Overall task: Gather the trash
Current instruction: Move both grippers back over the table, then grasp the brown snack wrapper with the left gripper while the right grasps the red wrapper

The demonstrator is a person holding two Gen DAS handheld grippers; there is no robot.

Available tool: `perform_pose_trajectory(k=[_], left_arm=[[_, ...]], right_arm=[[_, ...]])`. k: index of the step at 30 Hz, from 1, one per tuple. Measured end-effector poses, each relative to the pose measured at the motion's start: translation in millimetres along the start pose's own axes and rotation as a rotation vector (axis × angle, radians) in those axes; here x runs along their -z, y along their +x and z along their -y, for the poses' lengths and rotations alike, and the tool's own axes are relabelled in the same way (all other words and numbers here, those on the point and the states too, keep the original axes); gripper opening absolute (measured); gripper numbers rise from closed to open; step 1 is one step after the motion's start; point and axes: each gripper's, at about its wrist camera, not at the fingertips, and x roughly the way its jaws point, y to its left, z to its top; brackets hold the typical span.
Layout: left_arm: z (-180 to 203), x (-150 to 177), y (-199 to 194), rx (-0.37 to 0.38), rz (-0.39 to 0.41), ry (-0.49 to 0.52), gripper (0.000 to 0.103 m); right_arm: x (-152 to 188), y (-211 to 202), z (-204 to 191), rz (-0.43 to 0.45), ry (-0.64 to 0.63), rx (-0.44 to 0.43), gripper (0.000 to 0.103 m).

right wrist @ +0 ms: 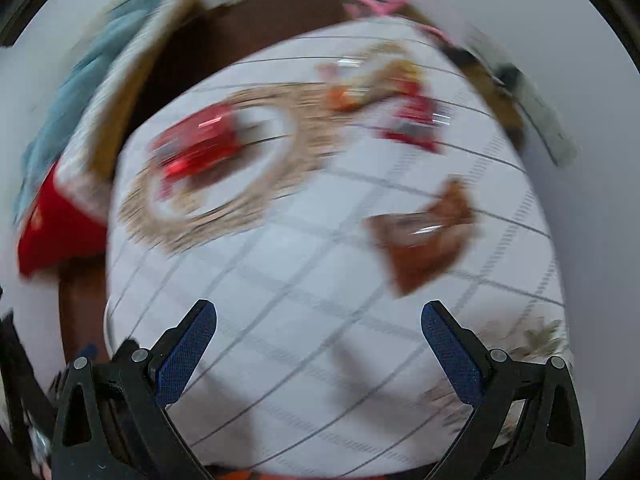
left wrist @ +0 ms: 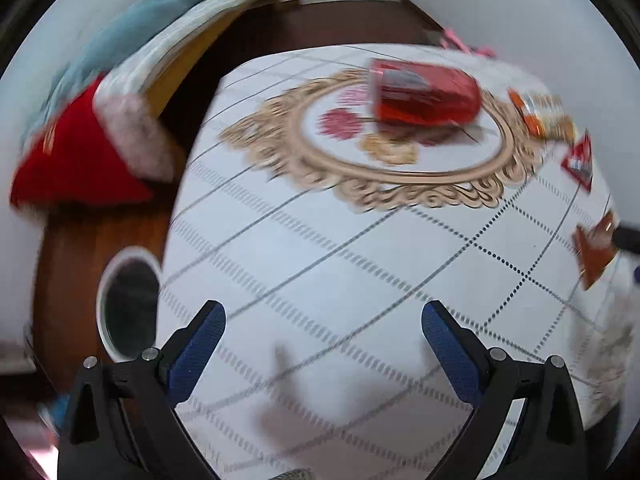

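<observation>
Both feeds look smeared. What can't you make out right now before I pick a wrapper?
- Print on the red packet: motion blur, both views.
- Brown wrapper: cut by the left view's edge; blurred in the right.
- Bin: contents dark, table hides part.
- Orange wrapper: too smeared to read.

White tablecloth [left wrist: 360,280] crossed by a grey dashed and dotted grid, centred with a gold scrolled oval frame [left wrist: 400,184] around pink and tan flowers. Glossy red bag [left wrist: 424,94] lying on the oval; orange-and-white wrapper [left wrist: 546,114], red wrapper [left wrist: 580,160] and brown wrapper [right wrist: 424,236] nearby. Blue textured pads [left wrist: 198,354] on black grippers. Red hat [left wrist: 80,160] trimmed white. Dark brown floor [left wrist: 80,248].
</observation>
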Motion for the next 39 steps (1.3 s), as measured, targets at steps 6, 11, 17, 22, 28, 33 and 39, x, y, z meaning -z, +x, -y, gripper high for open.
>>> perform_pose_trajectory(k=[6, 11, 17, 22, 28, 33, 39], left_arm=[[22, -21, 24, -0.082, -0.011, 0.156, 0.101], [24, -31, 27, -0.092, -0.010, 0.187, 0.101], [11, -25, 35, -0.024, -0.074, 0.078, 0.101], [9, -19, 33, 0.021, -0.102, 0.017, 0.101], [58, -36, 15, 0.190, -0.071, 0.011, 0.100], [128, -51, 20, 0.309, -0.108, 0.121, 0.099], [161, -55, 24, 0.228, -0.084, 0.164, 0.028]], right_arm=[[-35, 39, 61, -0.027, 0.174, 0.040, 0.098], [-44, 60, 66, -0.042, 0.181, 0.027, 0.056], [-42, 65, 29, -0.039, 0.049, -0.087, 0.027], [-36, 65, -1, -0.149, -0.109, -0.215, 0.051], [-70, 32, 41, -0.021, -0.021, -0.197, 0.070], [-118, 35, 74, 0.041, 0.008, -0.075, 0.070], [-150, 61, 82, 0.010, -0.046, -0.021, 0.069]])
